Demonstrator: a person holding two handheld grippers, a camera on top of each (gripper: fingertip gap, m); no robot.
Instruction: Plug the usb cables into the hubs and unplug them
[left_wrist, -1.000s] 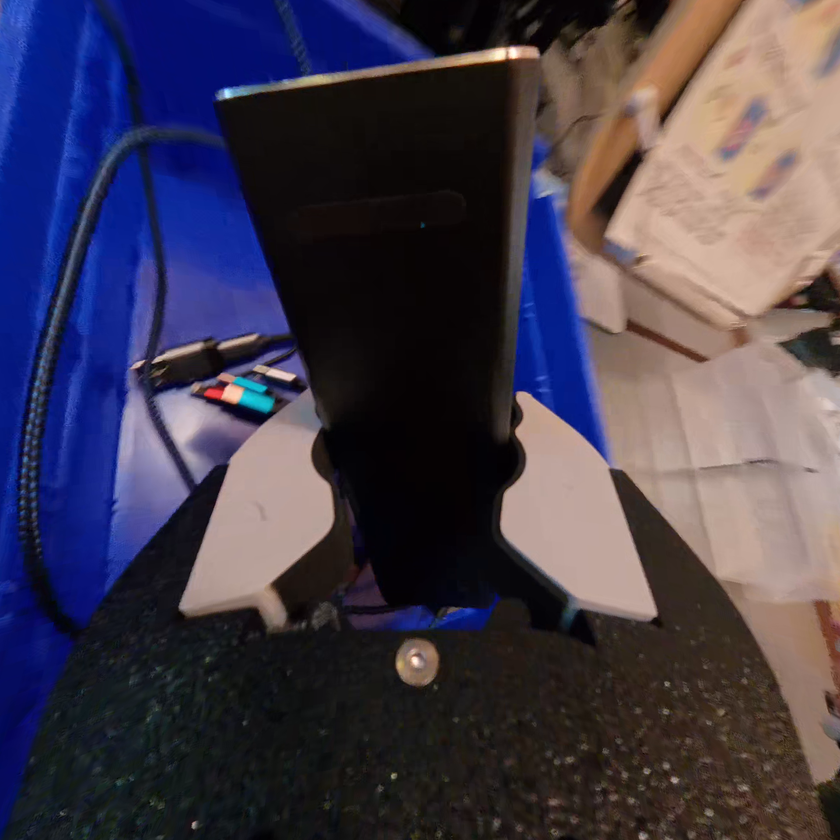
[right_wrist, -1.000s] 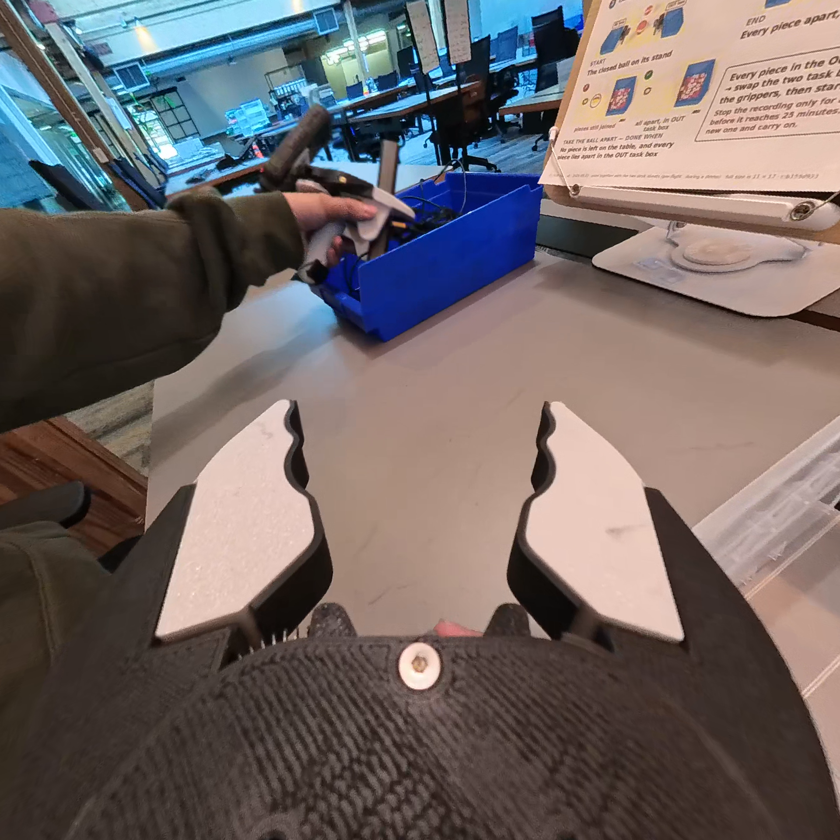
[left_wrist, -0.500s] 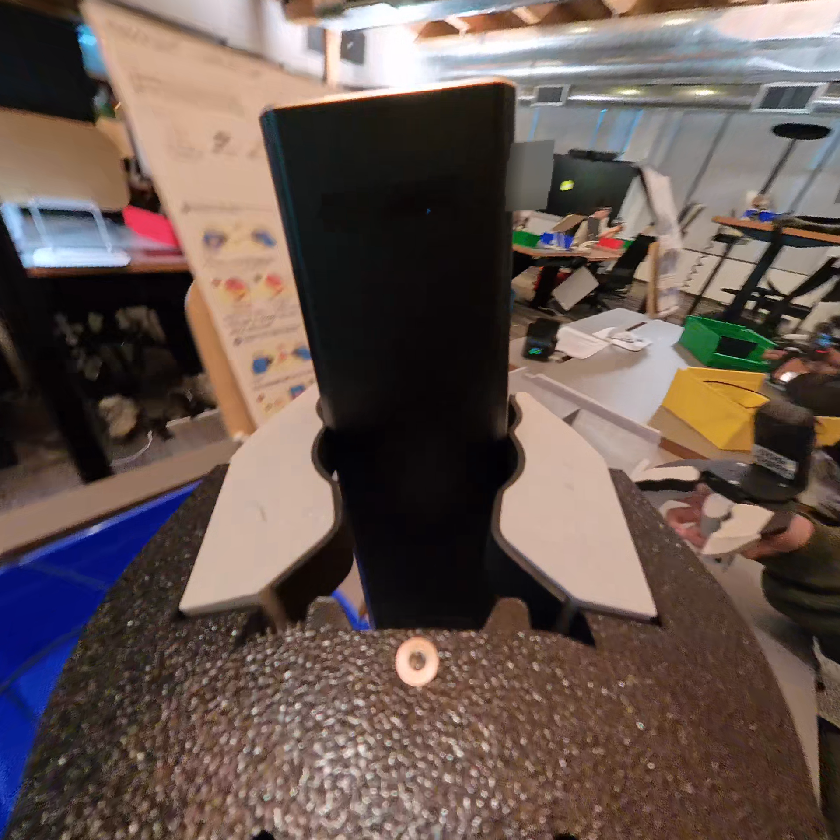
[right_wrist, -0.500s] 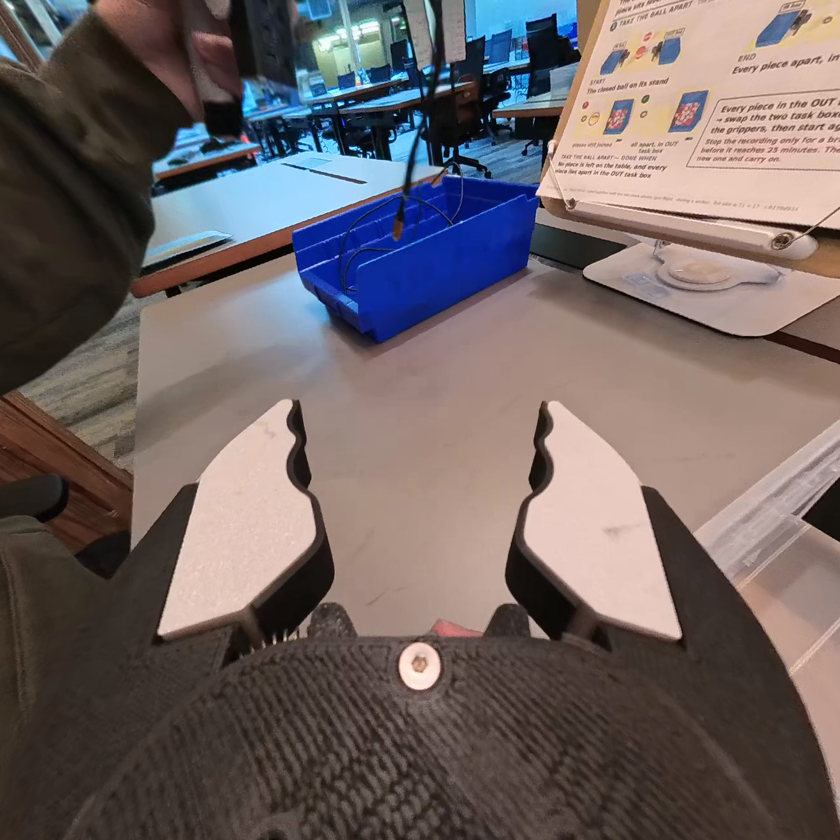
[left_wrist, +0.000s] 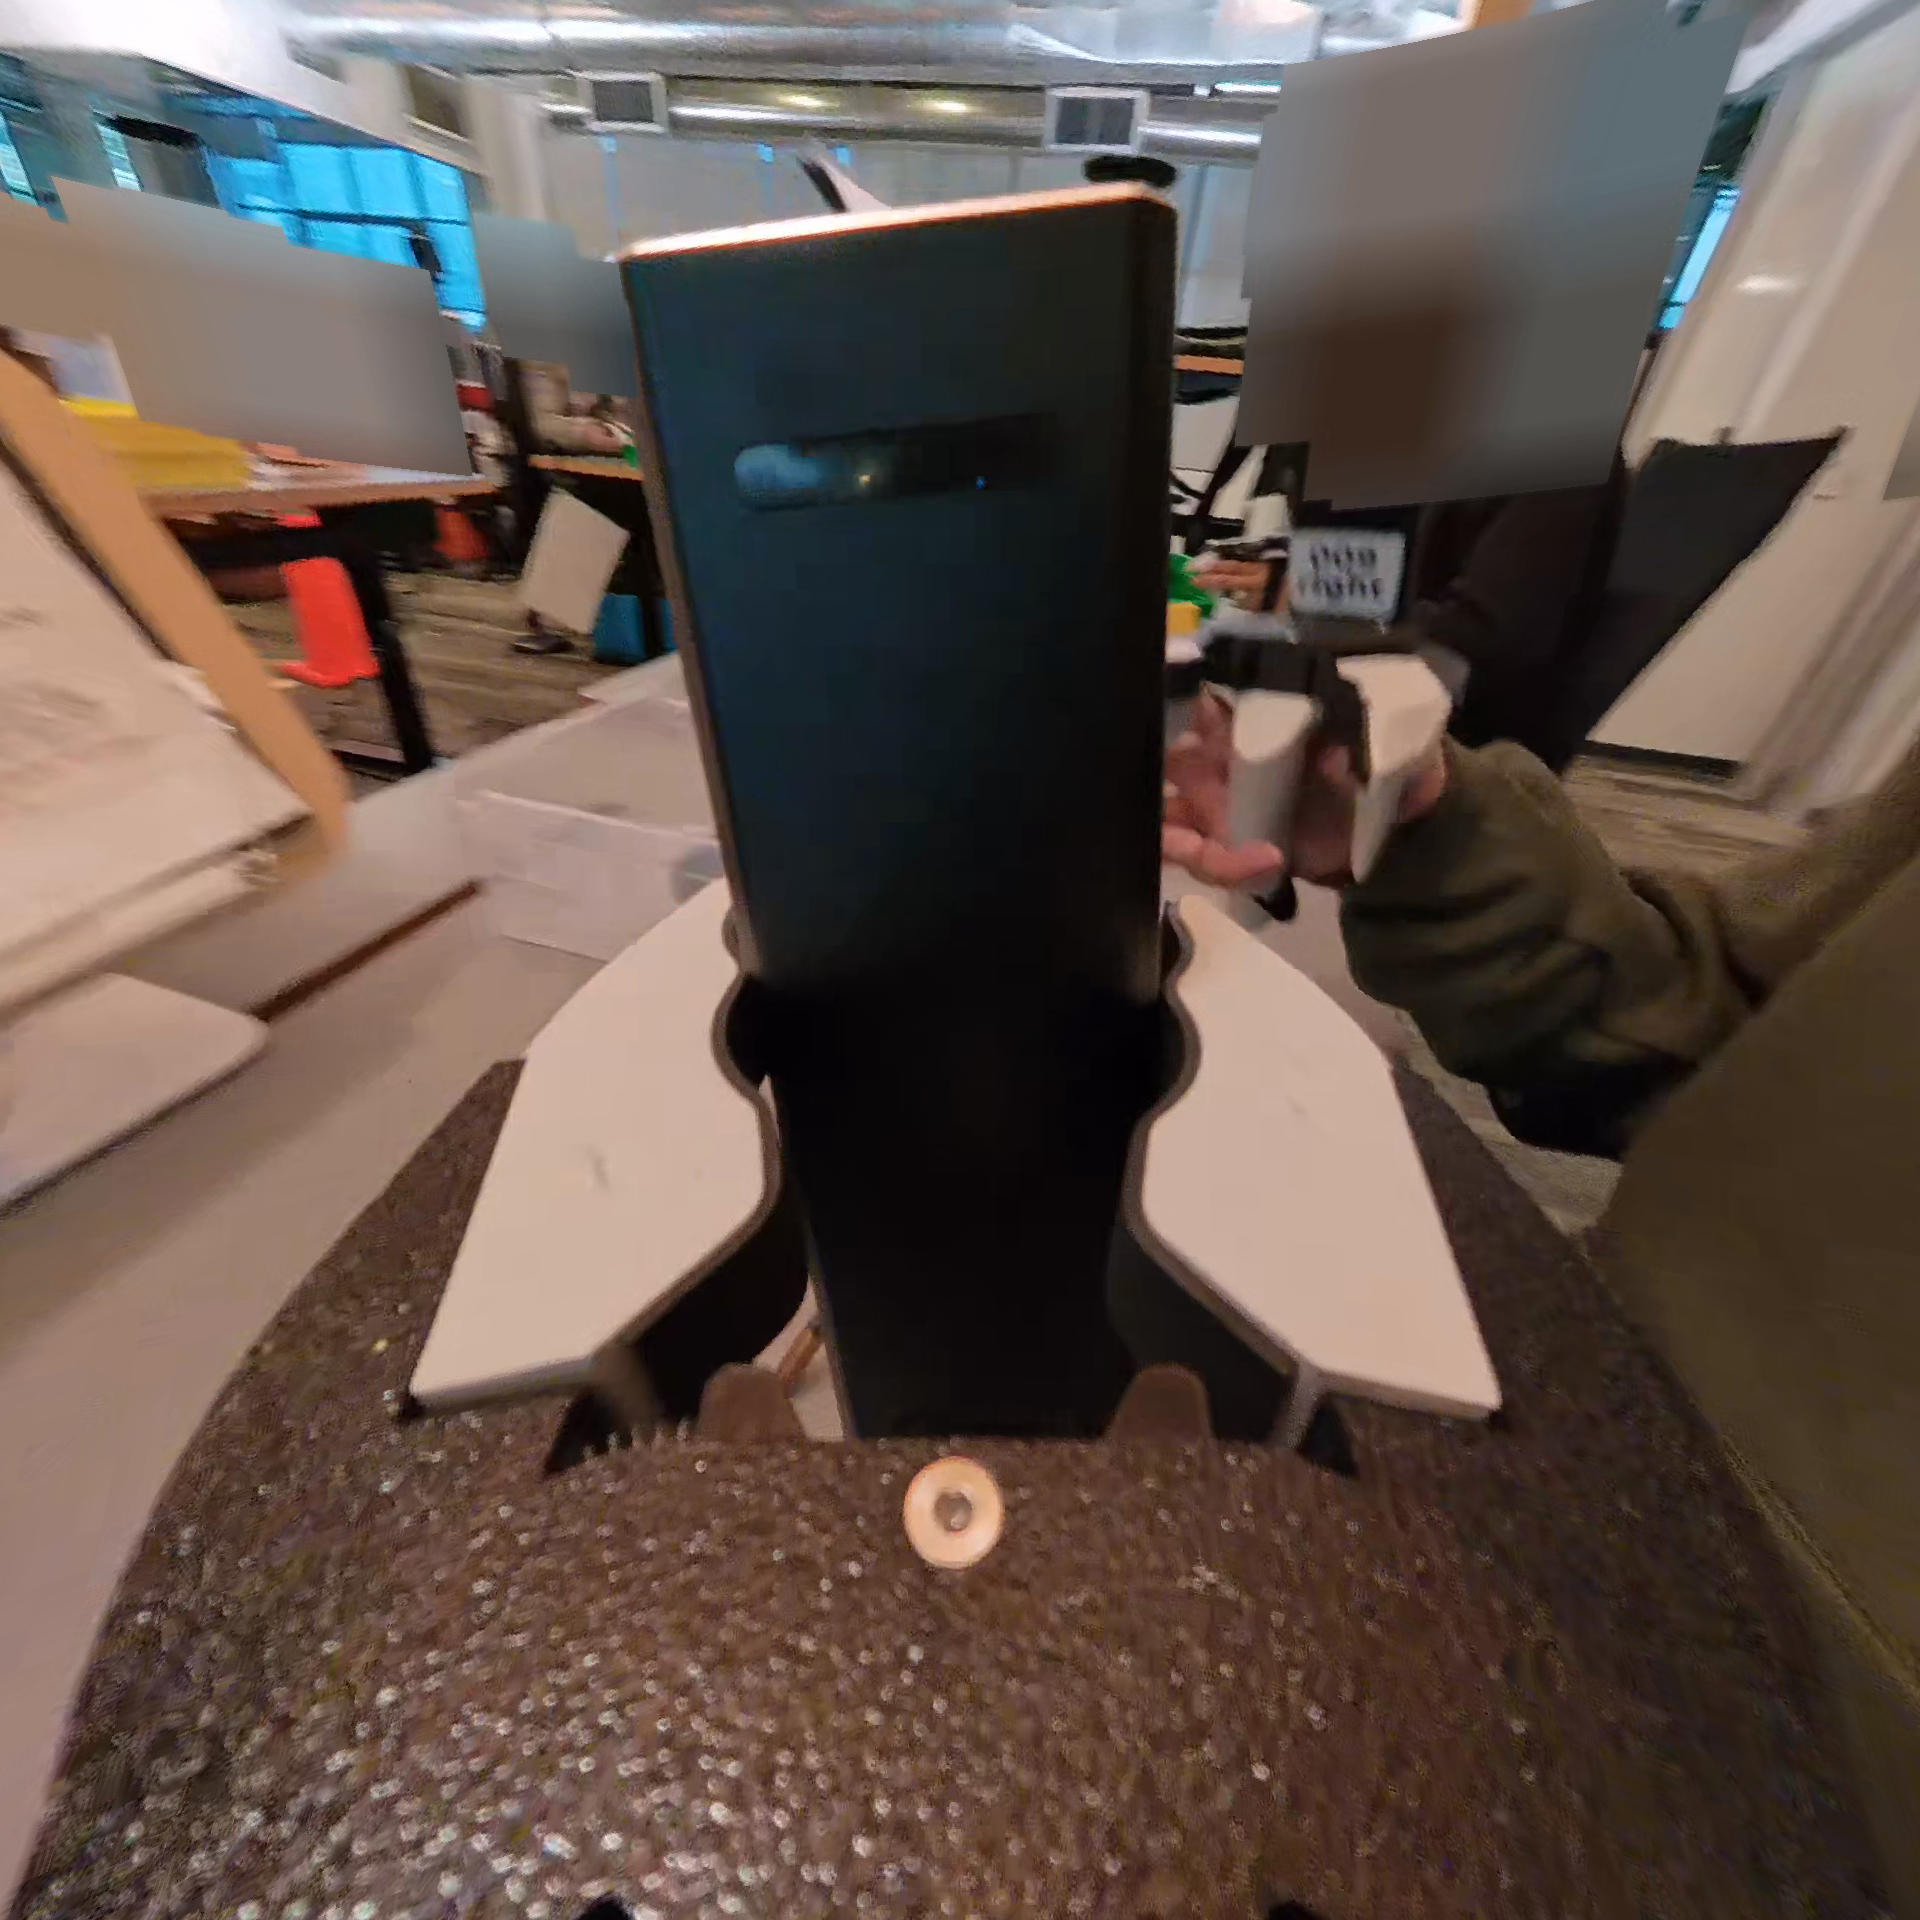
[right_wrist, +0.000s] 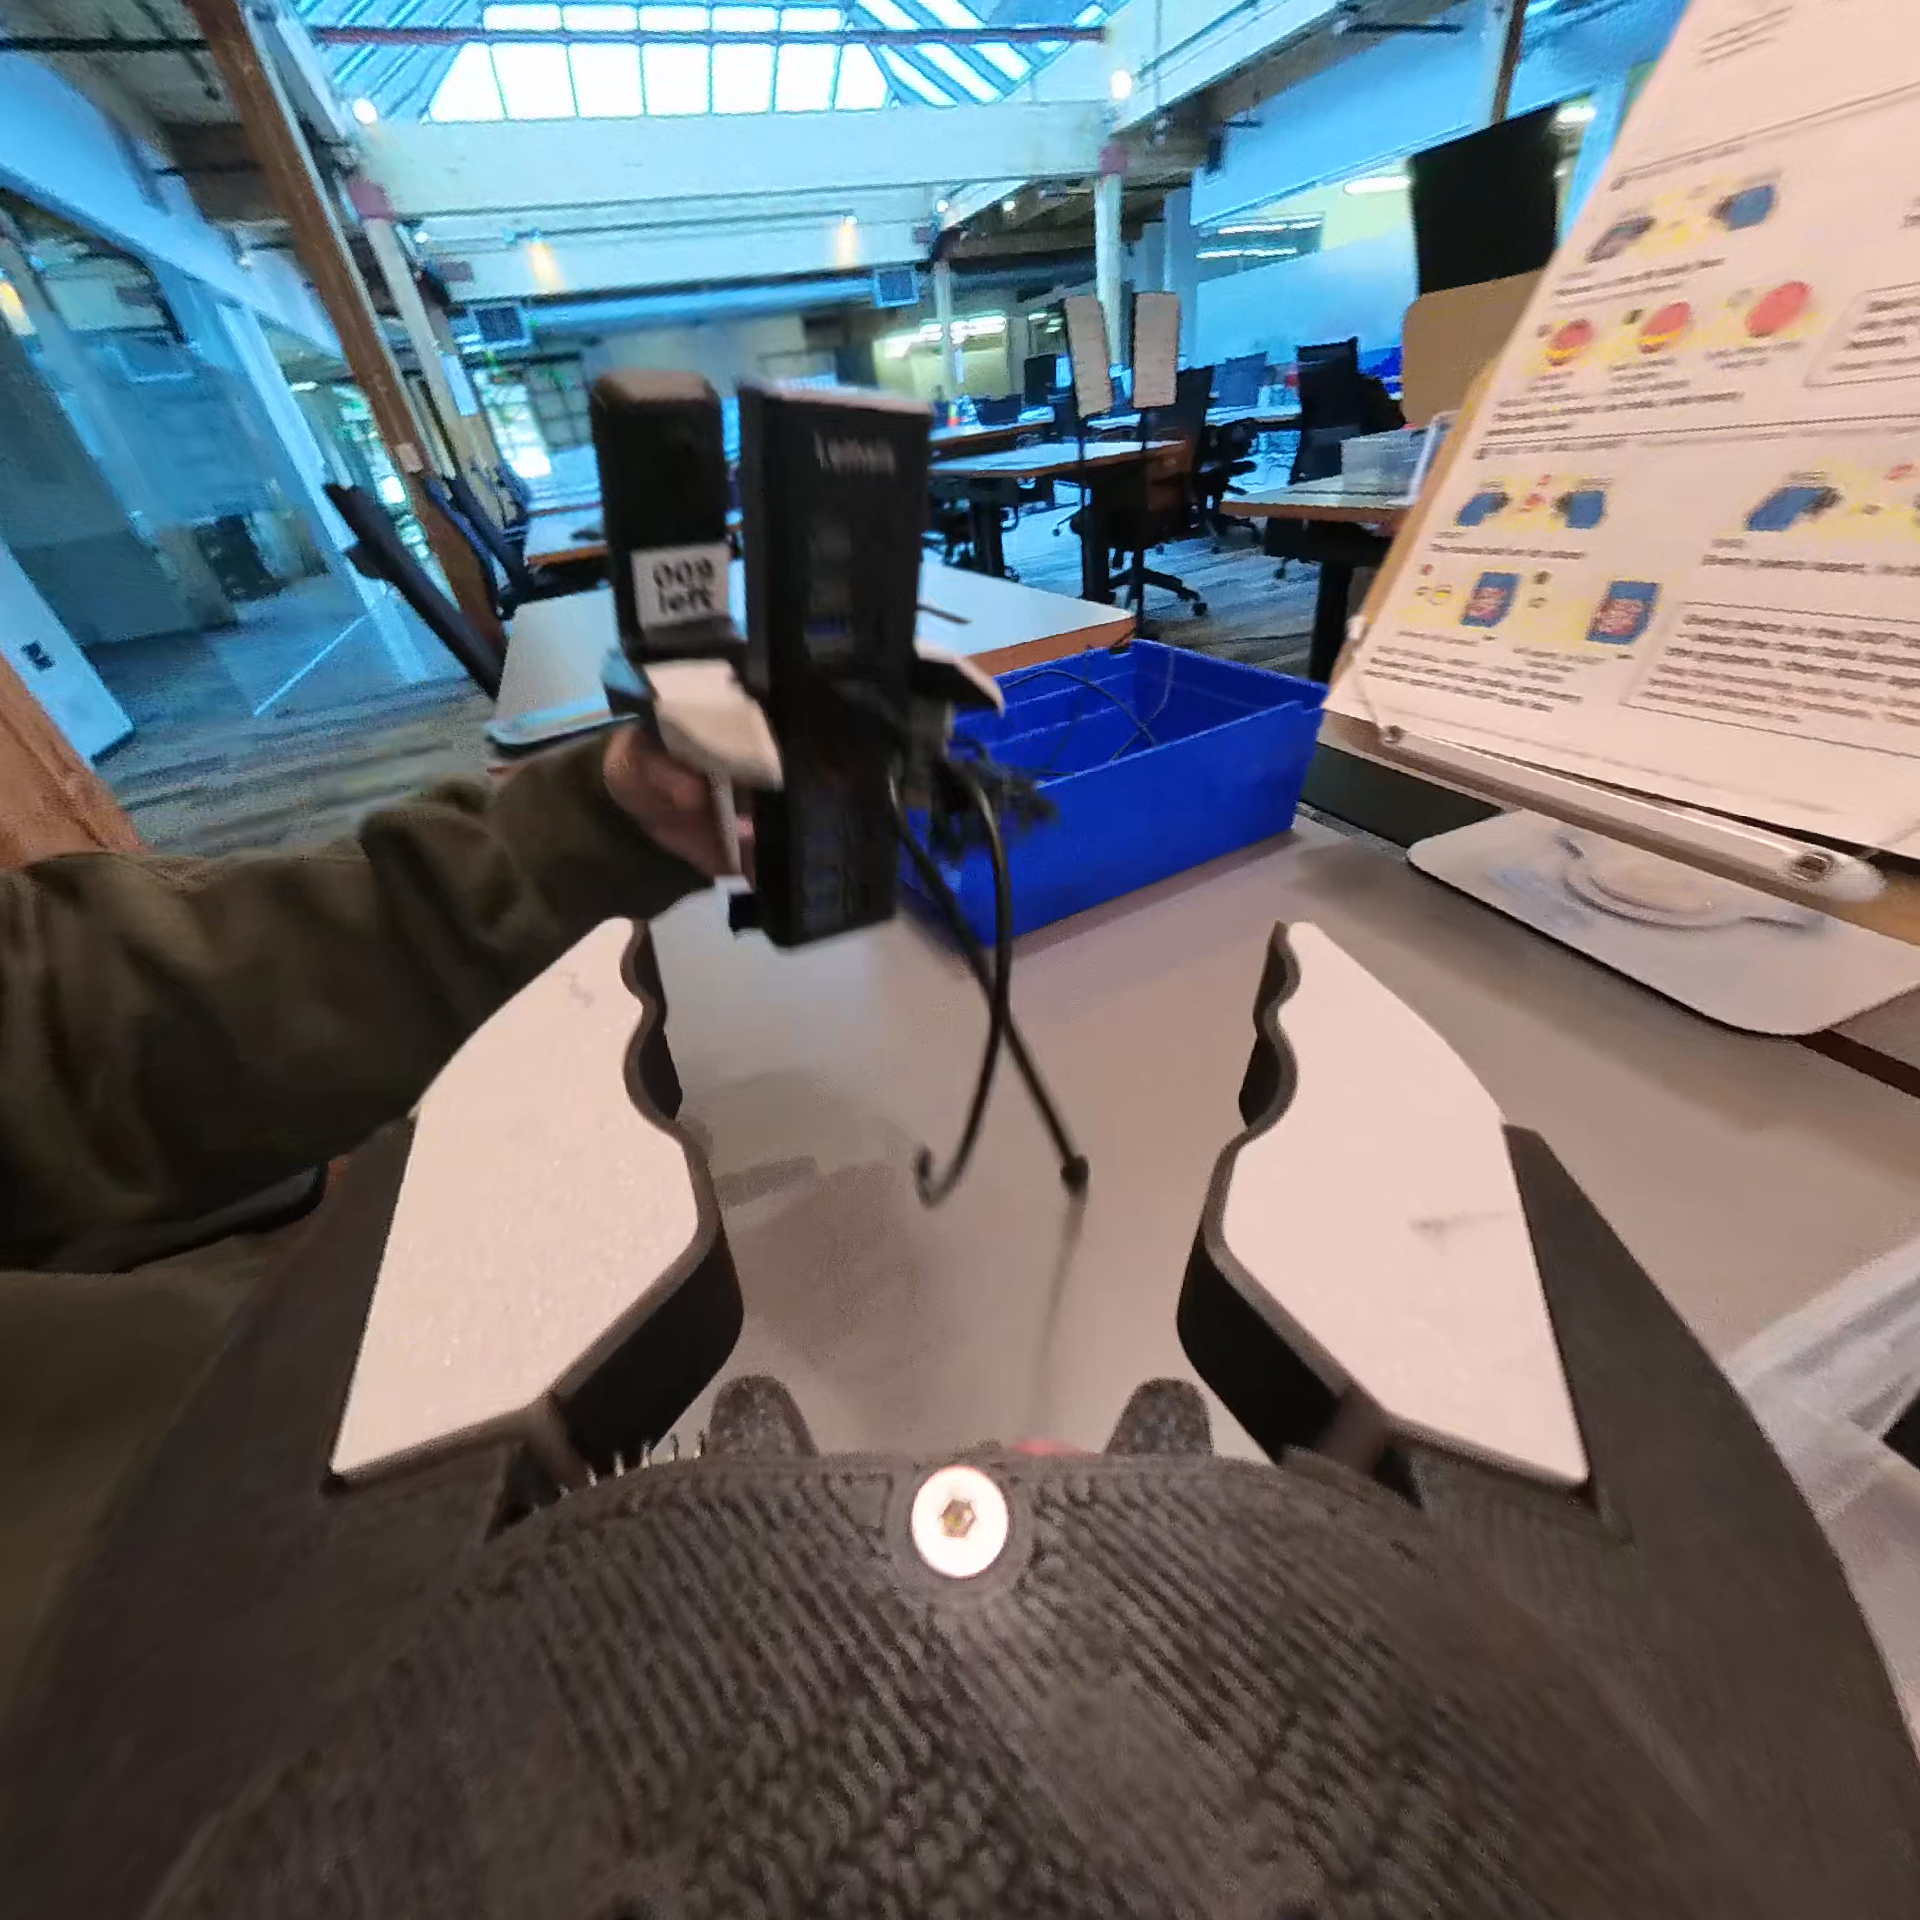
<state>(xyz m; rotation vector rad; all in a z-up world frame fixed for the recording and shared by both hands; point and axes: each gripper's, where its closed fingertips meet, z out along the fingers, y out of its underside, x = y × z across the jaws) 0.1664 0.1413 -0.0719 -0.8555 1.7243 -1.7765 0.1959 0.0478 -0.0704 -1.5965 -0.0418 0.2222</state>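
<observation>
My left gripper (left_wrist: 956, 914) is shut on a black USB hub (left_wrist: 914, 675) and holds it upright, long end pointing away from the camera. In the right wrist view the same hub (right_wrist: 831, 665) hangs in the air over the grey table (right_wrist: 1143, 1049), clamped in the left gripper (right_wrist: 831, 691). Thin black cables (right_wrist: 987, 997) dangle from the hub, their ends near the table top. My right gripper (right_wrist: 961, 935) is open and empty, low over the table, facing the hub. It also shows in the left wrist view (left_wrist: 1320, 758), right of the hub.
A blue bin (right_wrist: 1143, 790) with more cables stands behind the hub. An instruction board on a white stand (right_wrist: 1662, 540) is at the right. A clear plastic box edge (right_wrist: 1849, 1351) is at the far right. A person's green sleeve (right_wrist: 260, 987) reaches in from the left.
The left gripper has lifted the hub out of the blue bin and swung it over the table towards the right gripper, cables trailing. The right gripper stayed open, tilting up slightly.
</observation>
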